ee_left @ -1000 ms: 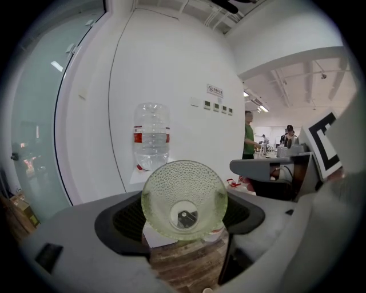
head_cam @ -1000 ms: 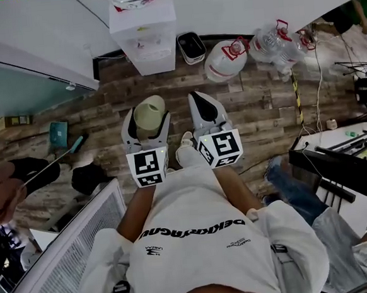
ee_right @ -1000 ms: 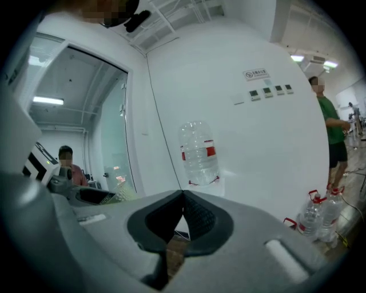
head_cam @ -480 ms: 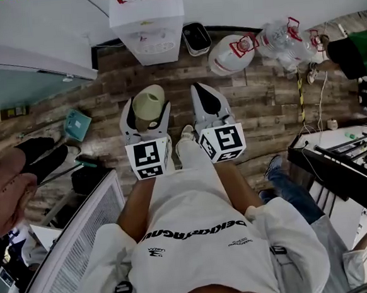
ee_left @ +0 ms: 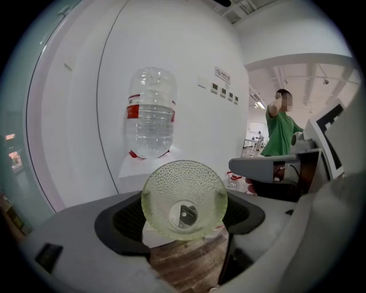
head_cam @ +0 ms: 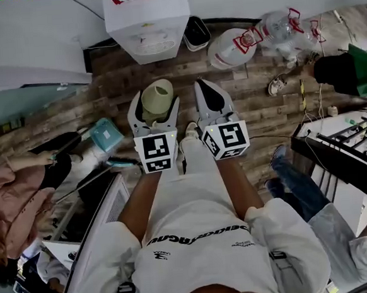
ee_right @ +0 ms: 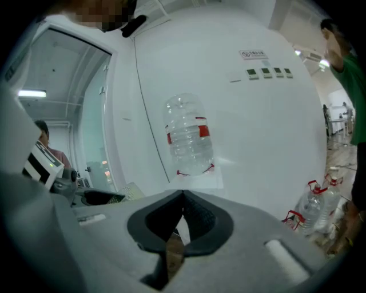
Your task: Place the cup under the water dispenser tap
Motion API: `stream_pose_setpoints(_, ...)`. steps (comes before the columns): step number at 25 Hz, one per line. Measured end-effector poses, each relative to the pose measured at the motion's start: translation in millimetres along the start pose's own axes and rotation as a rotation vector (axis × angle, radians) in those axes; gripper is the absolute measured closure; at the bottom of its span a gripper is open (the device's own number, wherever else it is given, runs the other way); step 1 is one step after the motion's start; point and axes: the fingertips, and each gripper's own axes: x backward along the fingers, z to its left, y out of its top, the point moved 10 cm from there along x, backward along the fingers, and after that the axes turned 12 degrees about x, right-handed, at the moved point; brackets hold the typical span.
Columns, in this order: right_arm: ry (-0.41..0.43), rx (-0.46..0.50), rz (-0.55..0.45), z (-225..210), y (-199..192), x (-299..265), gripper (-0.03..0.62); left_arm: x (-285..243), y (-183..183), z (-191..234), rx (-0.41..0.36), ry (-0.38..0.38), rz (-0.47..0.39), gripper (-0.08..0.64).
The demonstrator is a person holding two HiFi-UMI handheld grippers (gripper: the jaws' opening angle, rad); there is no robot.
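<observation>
While the left hand-held gripper (head_cam: 155,104) pinches it, the cup (head_cam: 157,97) hangs in the air above the wooden floor (head_cam: 256,105), short of the water dispenser (head_cam: 147,22) and not under the tap. Cup pale green, translucent, dimpled wall. In the left gripper view it shows end-on (ee_left: 184,199), a dark pad pressed to each flank, jaws standing wide around it. Which end faces the camera: cannot tell.

Right hand-held gripper (head_cam: 204,87) just beside the left one, level with it, carrying nothing. Its own view has the jaw tips pressed together (ee_right: 182,197), only a thin slit lower down.

Dispenser straight ahead of both grippers, white body against a white wall, clear water bottle (ee_left: 150,114) upside down on top, red label band. The same bottle shows in the right gripper view (ee_right: 189,137). Taps too small to make out.

Dark bin (head_cam: 197,33) touching or just beside the dispenser's right flank. Beyond it, spare water bottles on the floor: a white one (head_cam: 229,47), then clear ones with red handles (head_cam: 282,30).

A person in green (head_cam: 348,73) stands at far right; a second person in a pink sleeve (head_cam: 16,194) at far left.
</observation>
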Motion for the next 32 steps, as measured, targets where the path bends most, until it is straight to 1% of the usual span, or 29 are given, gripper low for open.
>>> stream_pose_setpoints(4,-0.045,-0.006,0.007,2,-6,-17,0.594,-22,-4,16,0.007,-0.033,0.004,0.184)
stream_pose_setpoints(7,-0.055,-0.020,0.010,0,-14,-27,0.594,-41,-9,26,0.010,-0.036,0.009,0.184)
stream_pose_setpoints(12,-0.041,-0.026,0.034,-6,-38,-43,0.594,-73,-24,36,0.010,-0.015,0.007,0.184)
stream_pose_setpoints(15,-0.030,-0.014,0.040,-16,-54,-51,0.594,-97,-38,39,0.018,0.007,0.012,0.184)
stream_pose_setpoints(23,-0.018,-0.030,0.071,-39,-104,-70,0.594,-159,-76,41,0.017,0.057,0.024,0.184)
stream_pose_setpoints(26,-0.017,-0.026,0.086,-50,-120,-75,0.594,-184,-91,40,0.029,0.063,0.031,0.184)
stream_pose_setpoints(32,-0.015,-0.032,0.096,-61,-149,-92,0.594,-228,-120,52,0.039,0.071,0.051,0.184)
